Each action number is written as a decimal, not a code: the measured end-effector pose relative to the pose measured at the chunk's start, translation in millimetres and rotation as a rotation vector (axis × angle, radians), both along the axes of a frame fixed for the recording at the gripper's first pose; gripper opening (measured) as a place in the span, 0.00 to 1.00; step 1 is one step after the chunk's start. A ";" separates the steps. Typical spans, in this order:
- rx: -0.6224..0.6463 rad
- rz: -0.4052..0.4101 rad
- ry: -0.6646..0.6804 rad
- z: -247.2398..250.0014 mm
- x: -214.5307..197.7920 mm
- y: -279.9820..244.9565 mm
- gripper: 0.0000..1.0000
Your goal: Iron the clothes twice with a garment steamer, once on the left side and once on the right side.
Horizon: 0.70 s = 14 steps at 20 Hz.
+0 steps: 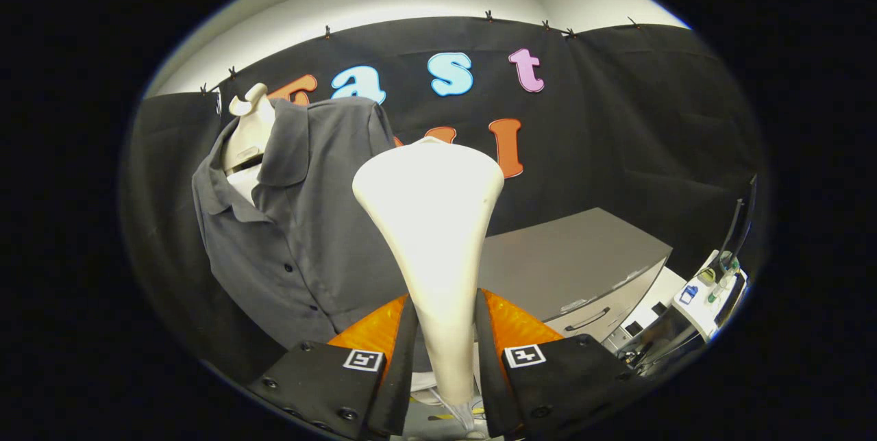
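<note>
My jaws are clenched on the garment steamer (430, 235), both fingers (404, 352) pressing the narrow neck of its handle from either side, with the wide pale head flaring up at twelve o'clock just ahead of me. The gripper (444, 352) has it where I would want it: low on the slim waist, where the shell is hard and smooth. I judge it rigid but a little slippery and top-heavy, so it could twist in my hold if I swing it fast; a hose seems to trail below, which may tug. The shirt (301, 222) hangs on a mannequin (248, 133) at about ten o'clock, beside the steamer head and apart from it, not yet touched. It looks soft, light and loose, buttoned down the front, so it should yield and sway under the head; light strokes suit it. A grey desk (575, 256) sits at about two o'clock beyond.
</note>
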State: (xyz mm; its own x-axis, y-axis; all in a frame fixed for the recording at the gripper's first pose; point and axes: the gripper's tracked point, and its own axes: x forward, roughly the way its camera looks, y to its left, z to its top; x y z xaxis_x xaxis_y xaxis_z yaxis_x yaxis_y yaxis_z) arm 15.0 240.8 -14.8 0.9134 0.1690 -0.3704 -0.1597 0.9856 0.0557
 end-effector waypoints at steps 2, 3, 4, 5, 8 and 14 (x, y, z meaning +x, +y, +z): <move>0.011 0.009 -0.019 11.2 2.4 -10.5 0.50; 0.015 0.012 -0.026 15.5 1.3 -16.1 0.50; 0.016 0.017 -0.032 16.4 -1.4 -22.0 0.50; 0.015 0.025 -0.037 17.5 -3.8 -26.6 0.50; 0.025 0.046 -0.039 16.1 -9.9 -38.1 0.50; 0.033 0.044 -0.028 8.9 -14.4 -60.2 0.50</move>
State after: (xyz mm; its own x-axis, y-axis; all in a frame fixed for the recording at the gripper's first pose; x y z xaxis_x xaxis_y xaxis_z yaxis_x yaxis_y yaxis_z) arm 0.6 180.6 -5.9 0.9146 0.2211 -0.3386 -0.2051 0.9752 0.0829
